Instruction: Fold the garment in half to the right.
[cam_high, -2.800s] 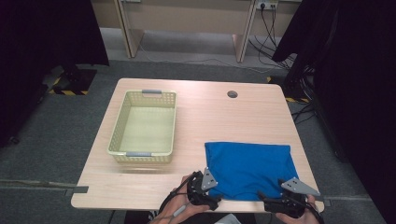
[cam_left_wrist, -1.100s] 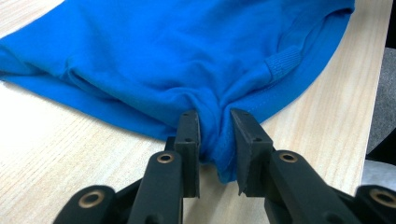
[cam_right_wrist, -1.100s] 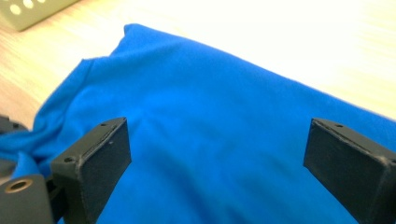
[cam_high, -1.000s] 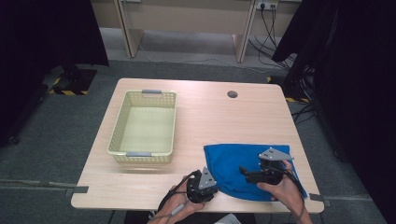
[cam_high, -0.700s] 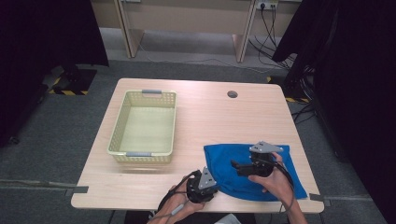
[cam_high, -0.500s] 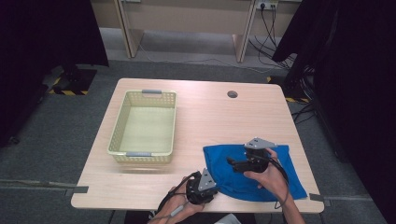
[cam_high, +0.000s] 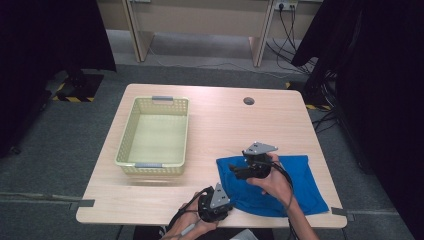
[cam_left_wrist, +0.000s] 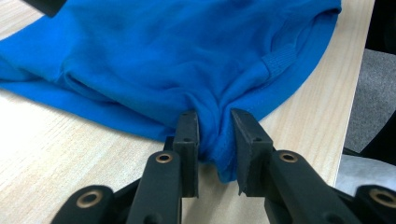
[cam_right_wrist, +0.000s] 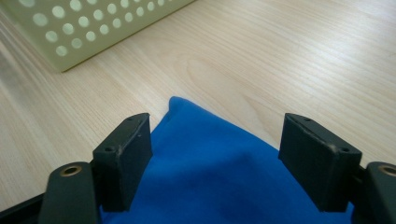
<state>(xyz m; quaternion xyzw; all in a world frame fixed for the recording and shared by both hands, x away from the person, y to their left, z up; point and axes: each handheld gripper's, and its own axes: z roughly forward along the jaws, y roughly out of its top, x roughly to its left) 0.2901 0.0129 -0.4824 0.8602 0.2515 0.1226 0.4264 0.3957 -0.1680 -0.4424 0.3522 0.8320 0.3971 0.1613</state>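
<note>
From the high view, a blue cloth (cam_high: 280, 185) lies on the near right part of the wooden table (cam_high: 220, 125), partly folded over itself, with a yellow basket (cam_high: 154, 134) well apart to its far left. The left gripper (cam_high: 220, 196) sits at the cloth's near left corner, while the right gripper (cam_high: 239, 170) hovers over the far left corner, pointing left. Probably the near corner is pinned so that the cloth stays put while the other hand works the fold.

In the left gripper view, the tongs are clamped on a bunched bit of the cloth's (cam_left_wrist: 187, 60) hem, with fabric squeezed between the two black pads. That grip cannot be made out from above, where the hand and grey plate cover it.

In the right gripper view, the tongs stand apart, having just been narrowing, and the pointed corner of the cloth (cam_right_wrist: 210, 154) lies below and between them with no pad pressing on it. The perforated basket wall (cam_right_wrist: 88, 28) shows at the far left. This view gives the corner's exact lie, which the high view leaves too small to judge.
</note>
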